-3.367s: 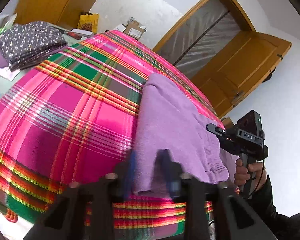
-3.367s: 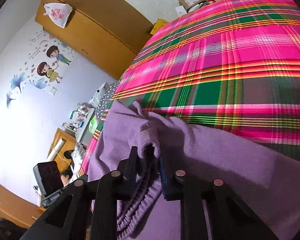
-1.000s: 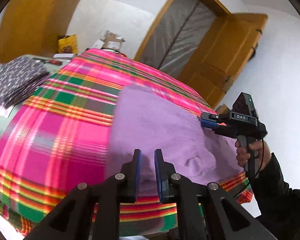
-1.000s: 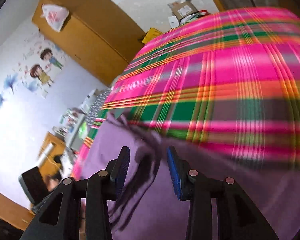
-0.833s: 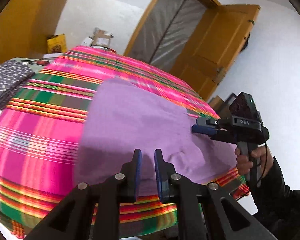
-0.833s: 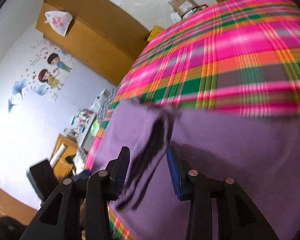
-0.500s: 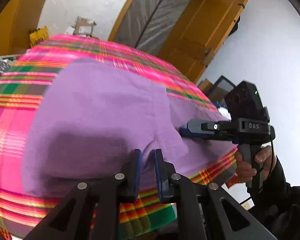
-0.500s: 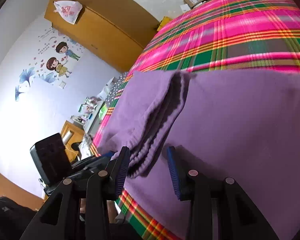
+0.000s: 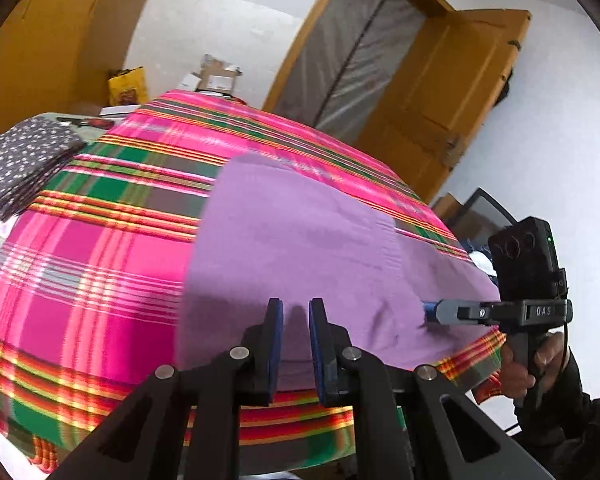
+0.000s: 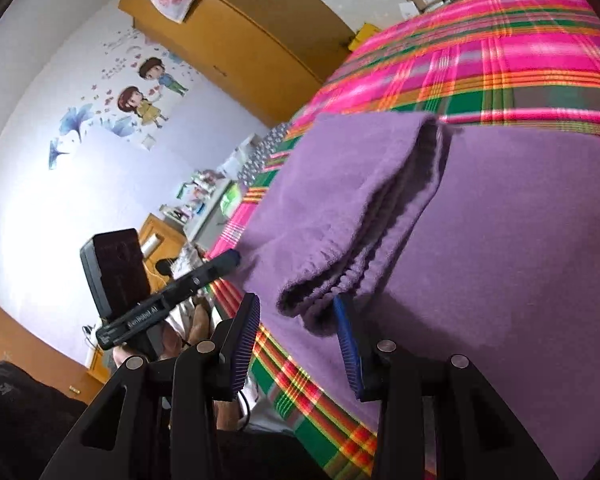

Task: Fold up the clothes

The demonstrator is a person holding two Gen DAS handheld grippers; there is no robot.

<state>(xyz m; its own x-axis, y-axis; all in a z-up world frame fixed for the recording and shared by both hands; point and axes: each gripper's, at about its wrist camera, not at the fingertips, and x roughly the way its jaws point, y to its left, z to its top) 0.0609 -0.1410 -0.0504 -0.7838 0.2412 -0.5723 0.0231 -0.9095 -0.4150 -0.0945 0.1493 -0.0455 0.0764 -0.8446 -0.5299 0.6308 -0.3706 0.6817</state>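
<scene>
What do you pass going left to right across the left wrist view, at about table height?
Dotted grey fabric stack → plaid tablecloth → purple garment → right gripper → hand holding it.

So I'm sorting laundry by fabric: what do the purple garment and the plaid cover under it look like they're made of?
The purple garment looks like soft matte fleece or brushed knit: fuzzy surface, thick rounded fold, gathered elastic hem. The plaid cover looks like a thin flat woven cloth, perhaps cotton or a synthetic: crisp yarn-dyed stripes, slight sheen. Neither fibre can be confirmed by sight.
</scene>
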